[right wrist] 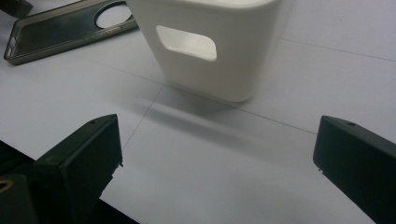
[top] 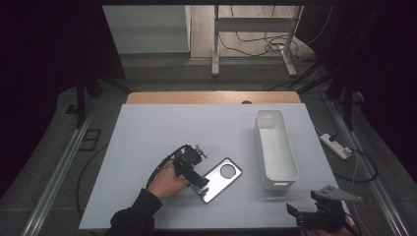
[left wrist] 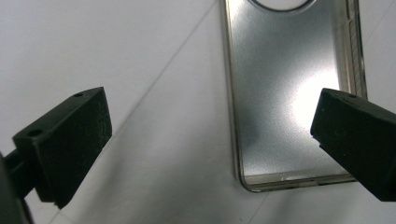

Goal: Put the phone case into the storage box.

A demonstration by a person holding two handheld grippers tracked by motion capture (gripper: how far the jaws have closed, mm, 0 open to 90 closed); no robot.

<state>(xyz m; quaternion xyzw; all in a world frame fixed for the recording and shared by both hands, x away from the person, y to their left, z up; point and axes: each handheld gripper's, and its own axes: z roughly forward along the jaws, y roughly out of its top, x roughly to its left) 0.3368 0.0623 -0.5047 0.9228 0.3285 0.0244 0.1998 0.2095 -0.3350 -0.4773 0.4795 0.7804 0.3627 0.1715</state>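
Dark room, cables on the floor behind; white table (top: 147, 132) lit from above. I had the left gripper (top: 199, 183) over the phone case (top: 223, 178), jaws wide apart, nothing pinched, probably to take its near end. Right gripper (top: 302, 212) idled open near the white bin (top: 275, 147).
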